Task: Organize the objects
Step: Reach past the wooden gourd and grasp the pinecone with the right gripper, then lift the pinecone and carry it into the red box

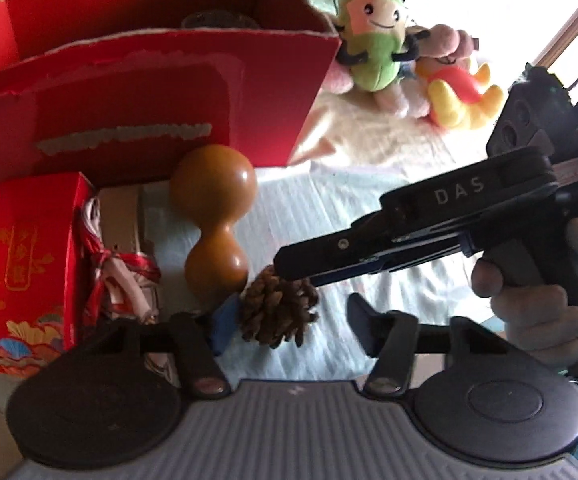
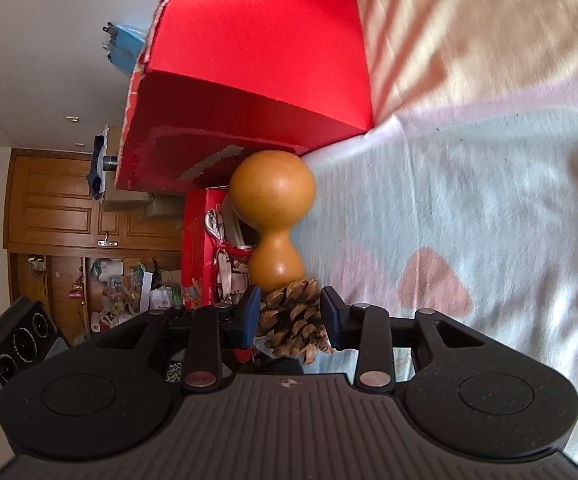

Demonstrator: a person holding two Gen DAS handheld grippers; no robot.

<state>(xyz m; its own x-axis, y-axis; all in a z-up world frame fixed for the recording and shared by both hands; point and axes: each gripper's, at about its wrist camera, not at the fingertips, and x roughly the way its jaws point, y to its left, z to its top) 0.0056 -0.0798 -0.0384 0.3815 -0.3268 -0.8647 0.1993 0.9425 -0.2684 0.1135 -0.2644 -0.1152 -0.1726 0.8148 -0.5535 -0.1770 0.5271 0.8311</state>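
Two grippers were seen around one pine cone (image 2: pixel 295 322). The right gripper (image 2: pixel 291 318) was turned on its side, its blue-padded fingers (image 2: pixel 250 312) spread to either side of the cone; pad contact could not be confirmed. In the left wrist view the right gripper (image 1: pixel 289 266) was reached in from the right, tip over the cone (image 1: pixel 279 312), gripped by a hand (image 1: pixel 537 296). The left gripper (image 1: pixel 289 324) was held spread wide with nothing pinched, the cone between its fingers.

The cone was lying on a pale bedsheet (image 2: pixel 489 220), touching the small end of a brown gourd (image 2: pixel 275 216). A small red patterned box (image 1: pixel 25 268) and a ribbon-tied bundle (image 1: pixel 117 280) were placed left of the gourd. A large open red box (image 1: pixel 161 92) was stood behind them. Plush toys (image 1: pixel 401 56) were piled beyond its right corner.
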